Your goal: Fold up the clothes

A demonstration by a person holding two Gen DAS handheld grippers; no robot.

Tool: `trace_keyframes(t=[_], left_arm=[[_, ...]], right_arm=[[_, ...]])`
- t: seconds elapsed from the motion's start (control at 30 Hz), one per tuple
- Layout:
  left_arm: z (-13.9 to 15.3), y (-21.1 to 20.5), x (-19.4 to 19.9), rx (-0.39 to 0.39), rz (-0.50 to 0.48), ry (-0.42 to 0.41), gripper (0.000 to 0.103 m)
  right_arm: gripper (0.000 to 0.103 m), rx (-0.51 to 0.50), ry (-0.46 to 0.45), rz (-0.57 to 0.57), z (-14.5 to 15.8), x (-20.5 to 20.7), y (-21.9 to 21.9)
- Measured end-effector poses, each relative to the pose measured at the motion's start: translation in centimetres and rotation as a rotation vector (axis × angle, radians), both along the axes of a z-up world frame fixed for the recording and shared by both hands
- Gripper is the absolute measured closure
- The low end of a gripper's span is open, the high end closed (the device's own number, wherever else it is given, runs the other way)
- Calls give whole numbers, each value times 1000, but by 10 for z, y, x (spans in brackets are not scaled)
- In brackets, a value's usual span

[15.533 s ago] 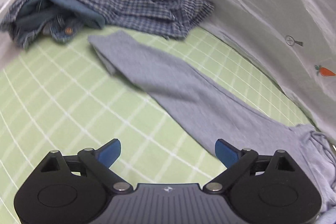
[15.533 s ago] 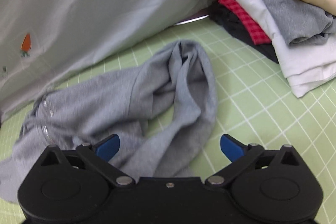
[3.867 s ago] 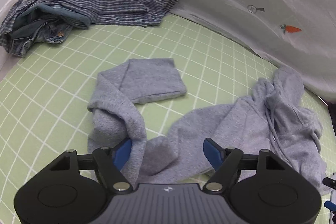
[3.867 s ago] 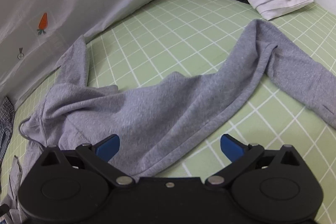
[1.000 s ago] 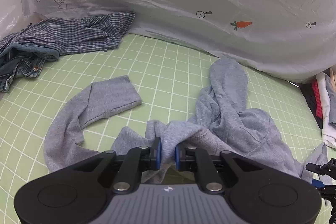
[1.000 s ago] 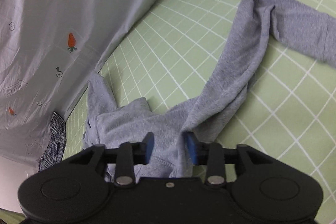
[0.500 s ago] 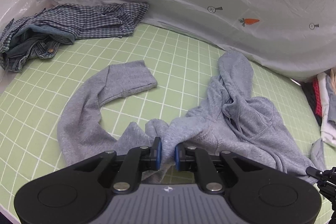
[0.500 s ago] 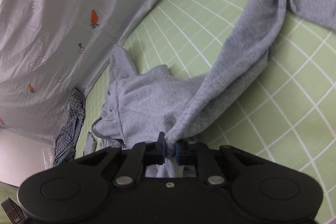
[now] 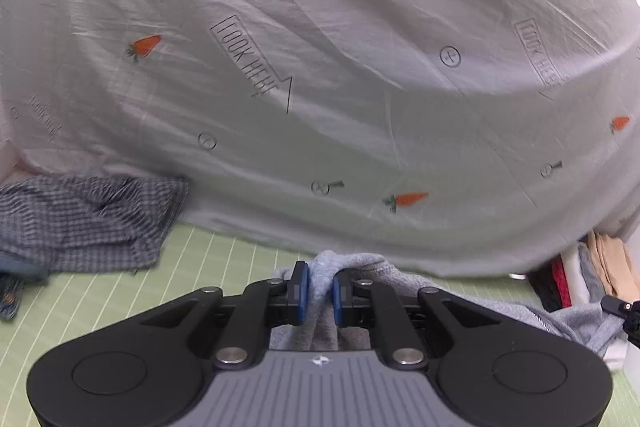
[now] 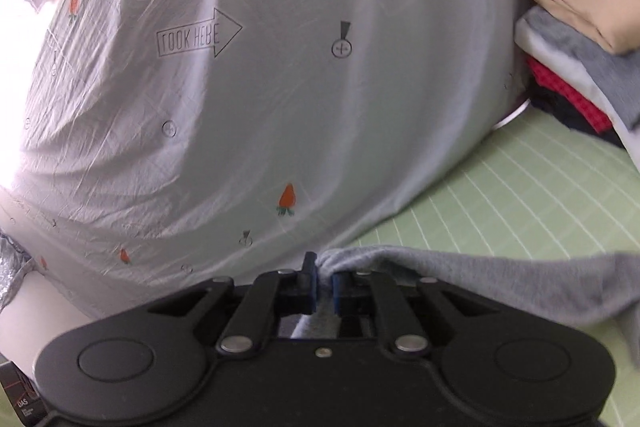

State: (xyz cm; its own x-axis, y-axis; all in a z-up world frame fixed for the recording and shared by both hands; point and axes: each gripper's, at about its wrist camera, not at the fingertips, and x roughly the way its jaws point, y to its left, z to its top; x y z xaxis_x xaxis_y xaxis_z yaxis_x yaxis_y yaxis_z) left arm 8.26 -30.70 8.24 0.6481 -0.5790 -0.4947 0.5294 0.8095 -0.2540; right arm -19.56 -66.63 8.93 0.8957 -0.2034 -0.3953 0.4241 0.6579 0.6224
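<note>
Grey fleece hoodie (image 9: 496,307) raised off the green gridded mat (image 10: 532,203), bunched in front of the white carrot-print sheet (image 9: 320,67). Left gripper (image 9: 318,293) and right gripper (image 10: 325,289) jaws both clenched on its fabric.

Grey hoodie (image 9: 500,311), green grid mat (image 10: 540,195), white carrot-print sheet (image 9: 360,87), blue-checked shirt (image 9: 88,223)
</note>
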Motion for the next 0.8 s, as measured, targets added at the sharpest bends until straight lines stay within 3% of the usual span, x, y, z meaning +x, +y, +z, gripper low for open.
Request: trace_keyframes(t=[0.07,0.13,0.2,0.23,0.3,0.4,0.47,0.63,0.8], left_arm=[[-10,-36,39,23,26,-6,82],[-21,-62,64,60,73,-1,62],[-33,-67,75,63,100,43,21],[-41,-67,76,56,111,67,14],[-64,-56,67,41,113,124,11],[-99,-45,47,103,90,220,11],[-120,-39,34,149,81,281,11],[-153,-18,13,231,147,393,8],[-162,0,-2,262,191,434,7]], right_arm=[[94,-43,52,-25,-6,36,-23],[81,-82,132,-69,-19,63,-33],[36,-121,213,-112,-31,89,-44],[22,-140,253,-134,-37,102,-49],[5,-204,299,-147,-49,105,-40],[1,-281,406,-130,-72,103,-15],[1,-279,462,-113,-88,102,-2],[1,-229,495,-83,-109,108,29],[1,-287,521,18,-117,130,71]])
